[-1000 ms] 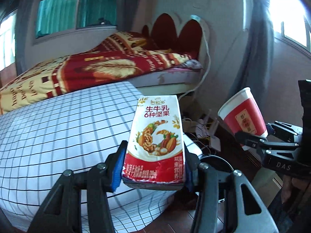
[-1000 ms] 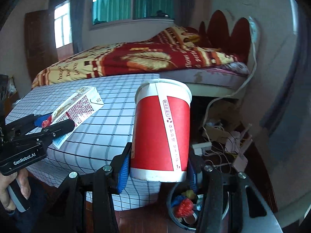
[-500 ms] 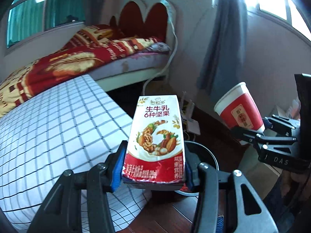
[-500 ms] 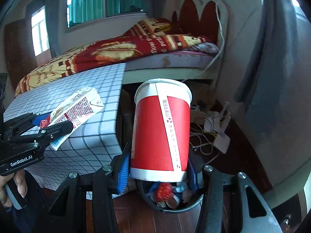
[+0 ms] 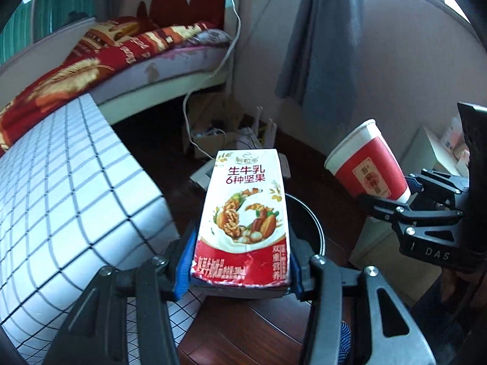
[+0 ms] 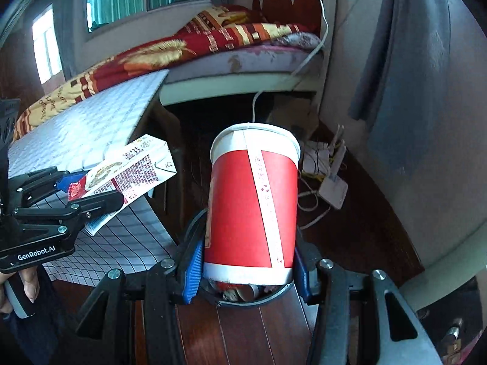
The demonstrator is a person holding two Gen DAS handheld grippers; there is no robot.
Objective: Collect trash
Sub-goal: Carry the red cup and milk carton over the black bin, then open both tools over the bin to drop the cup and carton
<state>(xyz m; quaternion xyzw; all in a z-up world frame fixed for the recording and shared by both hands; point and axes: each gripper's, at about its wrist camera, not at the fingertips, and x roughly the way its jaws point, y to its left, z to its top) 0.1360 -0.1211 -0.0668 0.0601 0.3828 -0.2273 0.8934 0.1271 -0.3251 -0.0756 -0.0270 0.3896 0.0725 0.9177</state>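
Observation:
My left gripper (image 5: 239,269) is shut on a white and red milk carton (image 5: 243,213) printed with nuts, held upright by its lower end. My right gripper (image 6: 248,269) is shut on a red paper cup (image 6: 252,200) with a white rim, gripped near its base. Both hang over a black round trash bin (image 5: 307,222) on the dark wood floor; the carton and cup hide most of it. Bits of red and white rubbish show inside the bin (image 6: 243,296) under the cup. The cup (image 5: 365,167) and the carton (image 6: 131,172) each show in the other wrist view.
A table with a white checked cloth (image 5: 61,188) stands close on the left. Behind it is a bed with a red and gold blanket (image 6: 182,48). White routers and cables (image 6: 328,179) lie on the floor by the wall, under a grey curtain (image 5: 322,39).
Both grippers have swung away from the checked table and down toward the floor. The black bin has come up under the carton and cup. Both grips are unchanged.

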